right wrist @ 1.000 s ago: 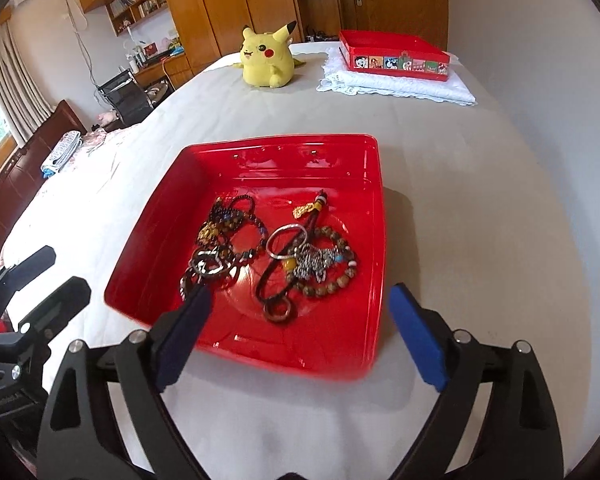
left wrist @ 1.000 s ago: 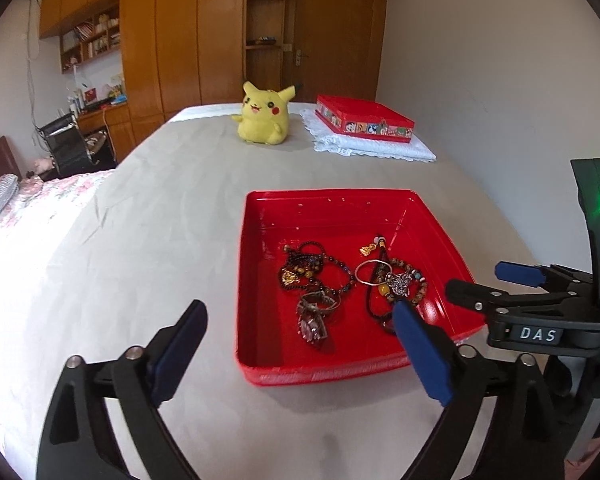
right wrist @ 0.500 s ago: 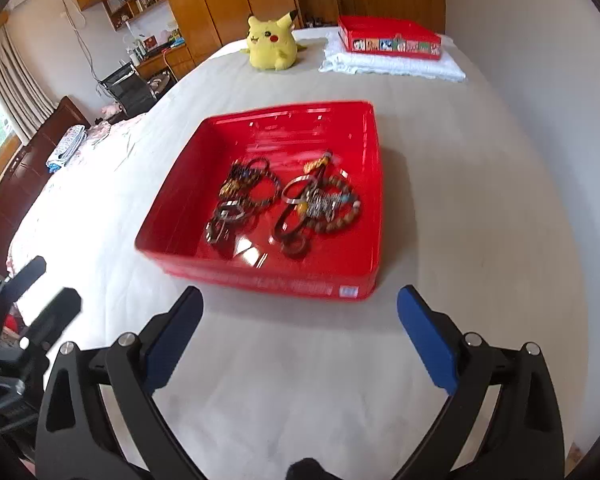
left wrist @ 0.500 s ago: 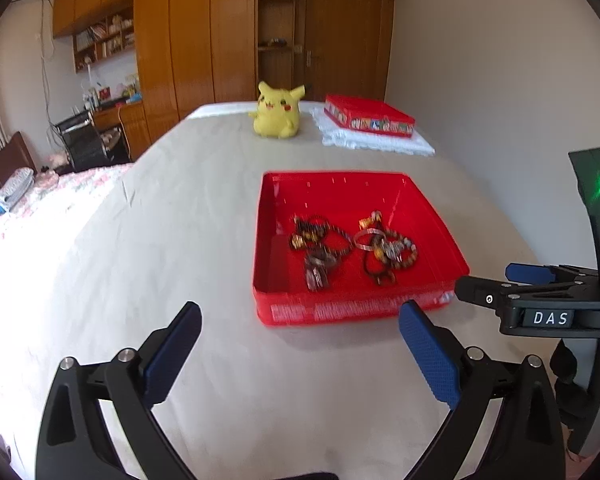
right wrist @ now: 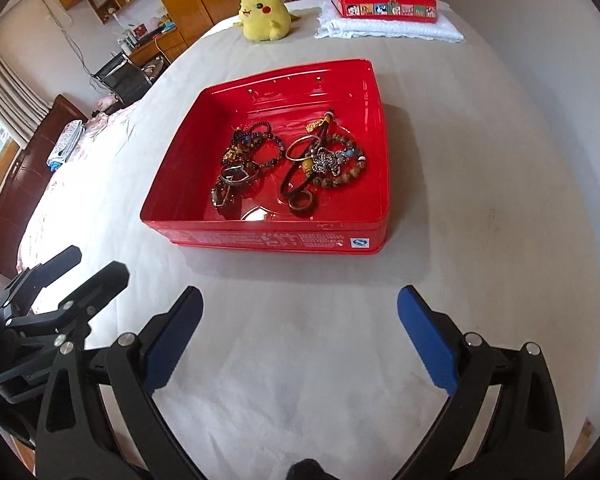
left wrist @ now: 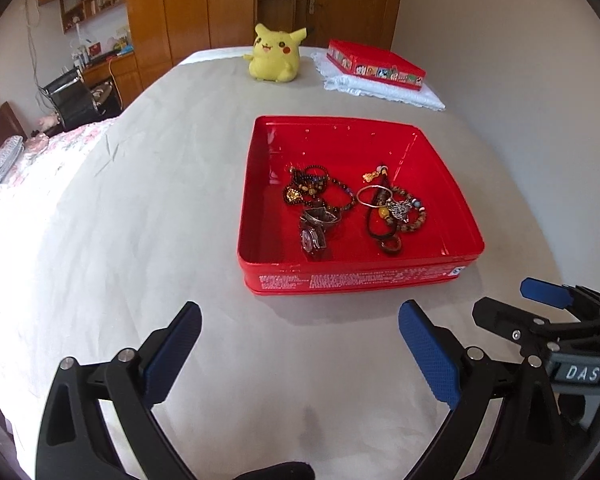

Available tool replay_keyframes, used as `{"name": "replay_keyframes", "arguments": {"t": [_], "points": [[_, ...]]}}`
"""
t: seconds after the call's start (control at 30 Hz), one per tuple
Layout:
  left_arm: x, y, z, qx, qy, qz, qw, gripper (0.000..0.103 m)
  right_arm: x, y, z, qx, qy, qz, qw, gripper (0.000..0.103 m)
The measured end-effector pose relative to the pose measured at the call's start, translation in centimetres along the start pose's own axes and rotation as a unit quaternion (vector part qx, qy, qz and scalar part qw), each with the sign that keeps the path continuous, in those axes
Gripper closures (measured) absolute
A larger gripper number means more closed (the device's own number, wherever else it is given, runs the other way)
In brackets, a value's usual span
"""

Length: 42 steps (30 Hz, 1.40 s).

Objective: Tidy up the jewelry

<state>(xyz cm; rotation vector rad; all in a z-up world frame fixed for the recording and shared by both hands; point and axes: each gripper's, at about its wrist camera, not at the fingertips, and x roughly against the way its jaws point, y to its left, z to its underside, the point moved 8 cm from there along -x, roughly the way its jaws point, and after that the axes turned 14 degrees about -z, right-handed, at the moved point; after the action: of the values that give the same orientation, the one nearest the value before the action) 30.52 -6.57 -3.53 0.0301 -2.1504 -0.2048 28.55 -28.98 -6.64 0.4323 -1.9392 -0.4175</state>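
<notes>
Both my grippers, left (left wrist: pixel 300 338) and right (right wrist: pixel 300 328), have drawn back from the shallow red plastic tray (left wrist: pixel 360 280) on the bed; jaws wide apart, empty. The tangled beaded bracelets and metal rings (left wrist: pixel 356 208) lie untouched inside, so sorting has not begun. Individual pieces are hard to separate in the tangle.

Red tray (left wrist: pixel 464 236) with white print on its near wall. Yellow plush toy (left wrist: pixel 275 57), red cheeks. White folded cloth (left wrist: pixel 384 92). Blue gripper pads (left wrist: pixel 430 356).
</notes>
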Motion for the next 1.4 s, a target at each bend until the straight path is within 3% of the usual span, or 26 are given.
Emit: {"name": "replay_keyframes", "arguments": {"t": [0.27,0.57,1.4], "points": [[-3.8,0.5,0.2,0.015,0.041,0.01,0.999,0.004,-3.1,-1.2,-0.6,-0.014,0.034,0.011,0.999,0.006],[-3.4,0.7,-1.2,0.02,0.016,0.004,0.9997,0.004,-3.3,-0.6,-1.7,-0.012,0.029,0.01,0.999,0.006],[-4.3,1.0,-1.5,0.017,0.018,-0.005,0.9997,0.004,-3.3,-1.0,-2.9,0.005,0.016,0.025,1.0,0.006]]}}
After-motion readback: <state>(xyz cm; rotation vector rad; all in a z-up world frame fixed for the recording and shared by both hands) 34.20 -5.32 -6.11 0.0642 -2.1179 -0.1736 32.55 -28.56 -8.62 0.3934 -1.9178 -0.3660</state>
